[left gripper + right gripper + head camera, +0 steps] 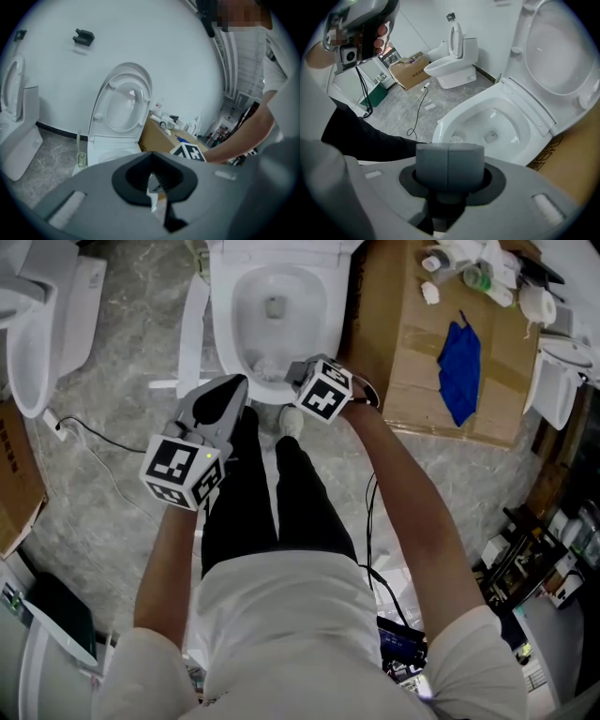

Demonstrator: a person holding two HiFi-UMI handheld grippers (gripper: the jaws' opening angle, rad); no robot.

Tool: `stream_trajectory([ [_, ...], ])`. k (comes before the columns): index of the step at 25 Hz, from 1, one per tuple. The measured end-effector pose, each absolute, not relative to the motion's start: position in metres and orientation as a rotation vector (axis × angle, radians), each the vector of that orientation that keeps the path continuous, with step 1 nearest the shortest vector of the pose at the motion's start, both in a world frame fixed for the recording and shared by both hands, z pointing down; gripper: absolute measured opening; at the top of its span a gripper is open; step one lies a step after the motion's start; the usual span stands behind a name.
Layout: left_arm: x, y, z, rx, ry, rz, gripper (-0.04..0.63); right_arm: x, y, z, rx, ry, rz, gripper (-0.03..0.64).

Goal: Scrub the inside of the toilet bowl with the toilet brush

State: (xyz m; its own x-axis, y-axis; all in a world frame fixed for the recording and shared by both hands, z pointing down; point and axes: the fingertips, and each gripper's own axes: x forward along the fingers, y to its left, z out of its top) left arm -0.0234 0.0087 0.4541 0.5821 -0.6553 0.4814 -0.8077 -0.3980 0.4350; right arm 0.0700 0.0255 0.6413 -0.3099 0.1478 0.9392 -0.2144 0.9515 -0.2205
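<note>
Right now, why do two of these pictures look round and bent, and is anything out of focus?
Left gripper view: fisheye circle with black corners, the left tongs soft because so near, the raised toilet lid sharp. Right gripper view: same bulge, glare spots on the toilet bowl, right tongs slightly soft. Head view: no round frame, even light, faint shadows.

Toilet [223, 324] is dead ahead, with its lid [123, 101] tipped up against the wall [140, 37] behind. The brush [457, 139] head sits inside it at the near edge, right past the right gripper [292, 373] jaws. It's probably held by them, but that's hard to see. The left gripper [239, 385] is just to the left, over the near rim. A box [412, 362] stands right beside the toilet on its right, with a cloth [460, 371] on top. A second toilet [42, 324] is well off to the left, with a cable [94, 439] on the floor [122, 362] in front of it.
</note>
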Motion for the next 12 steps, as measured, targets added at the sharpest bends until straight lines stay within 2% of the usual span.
stream_trajectory([
  [12, -0.013, 0.006, 0.452, 2.197, -1.119, 0.315, -0.009, 0.104, 0.023, 0.635, -0.041, -1.773, 0.319, 0.147],
])
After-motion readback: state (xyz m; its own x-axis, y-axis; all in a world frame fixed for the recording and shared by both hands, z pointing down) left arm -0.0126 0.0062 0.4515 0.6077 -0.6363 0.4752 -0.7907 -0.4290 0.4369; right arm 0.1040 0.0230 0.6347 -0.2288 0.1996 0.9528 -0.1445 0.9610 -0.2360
